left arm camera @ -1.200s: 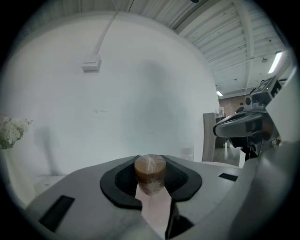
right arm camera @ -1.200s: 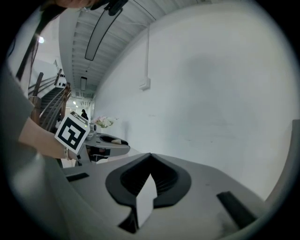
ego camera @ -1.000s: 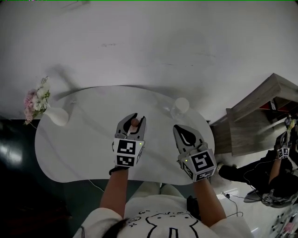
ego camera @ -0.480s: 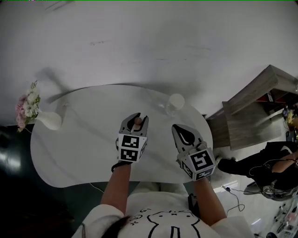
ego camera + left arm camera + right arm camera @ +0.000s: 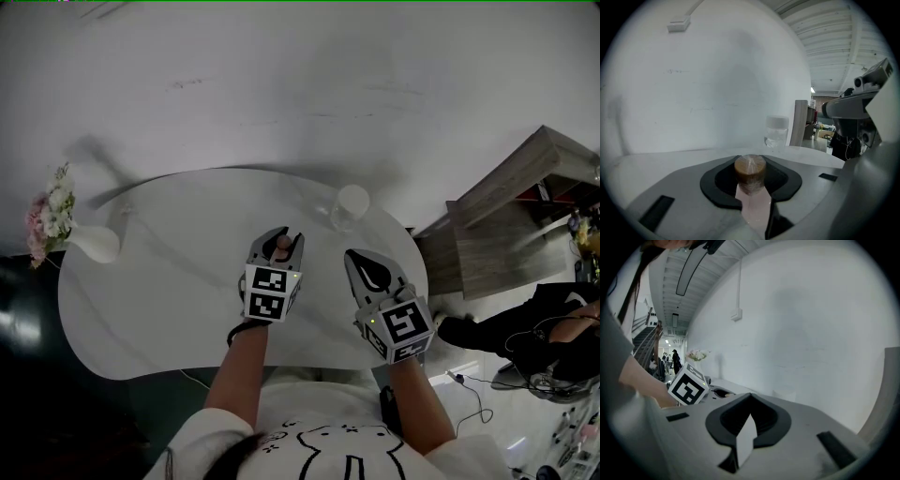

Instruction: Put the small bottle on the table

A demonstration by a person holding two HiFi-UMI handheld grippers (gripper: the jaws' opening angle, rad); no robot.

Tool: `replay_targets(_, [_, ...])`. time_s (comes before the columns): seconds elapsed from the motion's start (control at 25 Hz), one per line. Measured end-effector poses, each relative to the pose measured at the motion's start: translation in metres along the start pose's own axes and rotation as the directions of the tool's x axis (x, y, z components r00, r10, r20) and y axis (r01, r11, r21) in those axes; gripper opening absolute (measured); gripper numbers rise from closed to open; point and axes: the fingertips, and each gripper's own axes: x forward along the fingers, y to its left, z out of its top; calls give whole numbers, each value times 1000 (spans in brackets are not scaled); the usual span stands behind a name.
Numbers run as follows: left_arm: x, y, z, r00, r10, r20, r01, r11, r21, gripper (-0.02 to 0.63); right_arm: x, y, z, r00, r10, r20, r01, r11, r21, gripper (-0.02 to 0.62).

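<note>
A white, rounded desk (image 5: pixel 159 281) stands with its far edge against a plain white wall (image 5: pixel 281 84). The floor (image 5: pixel 28 309) on the 9 o'clock side is dark and glossy. On the 3 o'clock side a wooden cabinet (image 5: pixel 506 225) stands just off the desk's end. A person in dark clothes (image 5: pixel 553 337) is lower down on that side, among cables on a paler floor.

On the desk's 9 o'clock edge a white vase (image 5: pixel 94 246) lies tilted, with pale pink and white flowers (image 5: pixel 47 211) hanging out past the rim. Toward 1 o'clock from the desk's middle, near the wall, stands a clear jar (image 5: pixel 350 206) with a white lid.

The left gripper (image 5: pixel 280 238) is over the middle of the desk and points toward 12 o'clock. Its fingers are partly closed and clamp the small bottle (image 5: pixel 750 174), whose brown round cap stands up between them. Whether the bottle's base meets the desk cannot be made out.

The right gripper (image 5: pixel 354 256) is at 3 o'clock of the left one, near the desk's front edge. Its fingers are pressed together with nothing between them. The left gripper view shows a ribbed white ceiling above the wall.
</note>
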Motion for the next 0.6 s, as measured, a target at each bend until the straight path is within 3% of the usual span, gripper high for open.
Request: replay_targets(0.6, [11,-8,-13,998,1,-68,-2,1000,-12,114,0,-6,-4,1000,15,9,-15,1000,12,-5])
